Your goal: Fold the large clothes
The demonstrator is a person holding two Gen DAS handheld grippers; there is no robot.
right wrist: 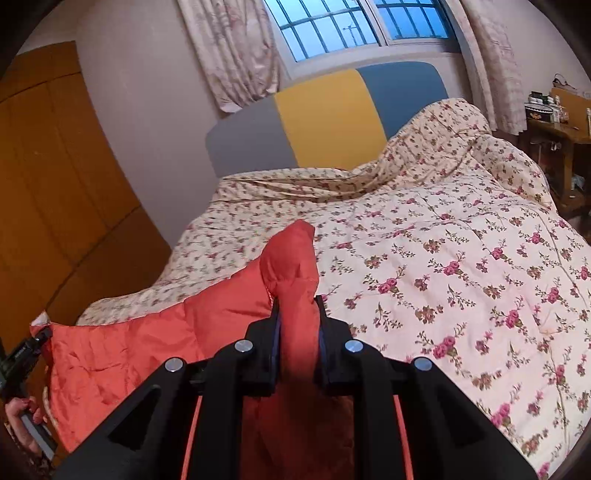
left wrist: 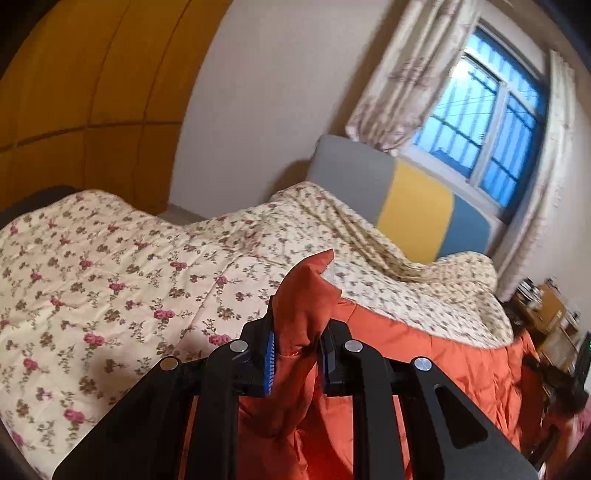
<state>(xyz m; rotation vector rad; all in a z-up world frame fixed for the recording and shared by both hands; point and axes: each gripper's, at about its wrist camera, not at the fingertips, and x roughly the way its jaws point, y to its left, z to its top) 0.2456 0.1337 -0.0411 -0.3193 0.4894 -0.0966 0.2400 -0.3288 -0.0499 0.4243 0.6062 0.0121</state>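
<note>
An orange quilted garment (left wrist: 436, 365) hangs stretched over the flowered bed cover (left wrist: 110, 288). My left gripper (left wrist: 296, 354) is shut on one bunched corner of it, and the cloth pokes up above the blue pads (left wrist: 269, 363). In the right wrist view my right gripper (right wrist: 296, 332) is shut on the other bunched corner of the orange garment (right wrist: 147, 343). From there the cloth runs left to the left gripper (right wrist: 27, 350), held by a hand (right wrist: 22, 413) at the frame's edge.
The bed carries a flowered cover (right wrist: 461, 266) and ends in a grey, yellow and blue headboard (right wrist: 325, 118) under a curtained window (right wrist: 332, 26). An orange wardrobe (right wrist: 55, 206) stands to the left. A wooden table (right wrist: 557, 125) with small items stands to the right.
</note>
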